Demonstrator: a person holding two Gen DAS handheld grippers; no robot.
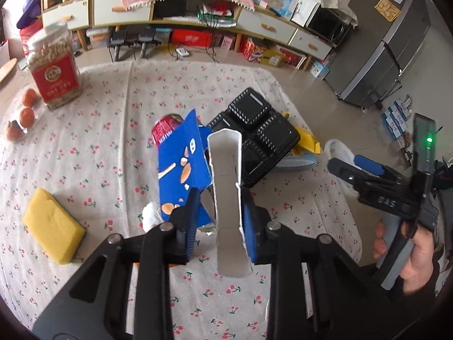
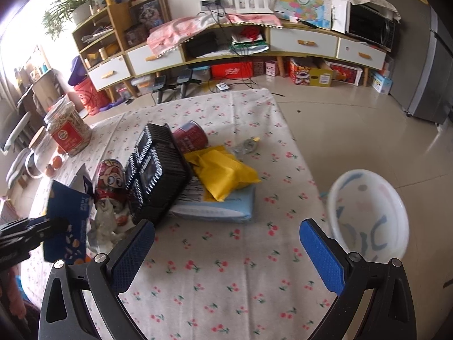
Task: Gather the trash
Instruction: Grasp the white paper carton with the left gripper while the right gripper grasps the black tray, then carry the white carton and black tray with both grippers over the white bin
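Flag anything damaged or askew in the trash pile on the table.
The blue carton in the left gripper is torn open, its white inside flap ragged. The black tray leans tilted on the yellow bag.

Near tabletop [image 2: 226,283]: bare cloth from the right hand-held gripper [image 2: 226,250] up to the pile; a gripper could pass freely there
Central pile: black plastic tray [image 2: 161,170], yellow packet [image 2: 223,172], pale blue pack [image 2: 223,208] and red can [image 2: 191,137] crowd together, touching or overlapping; no gap between them
Left of the pile: blue carton [image 1: 181,164] clamped in the left hand-held gripper [image 1: 218,218], with a white tissue [image 1: 151,215] just beside; little free cloth there
Far left: yellow sponge [image 1: 52,236], glass jar [image 1: 53,65] and oranges [image 1: 27,113] stand well apart; open cloth between them
Right edge: white basin [image 2: 371,212] beside the tabletop; floor beyond is open
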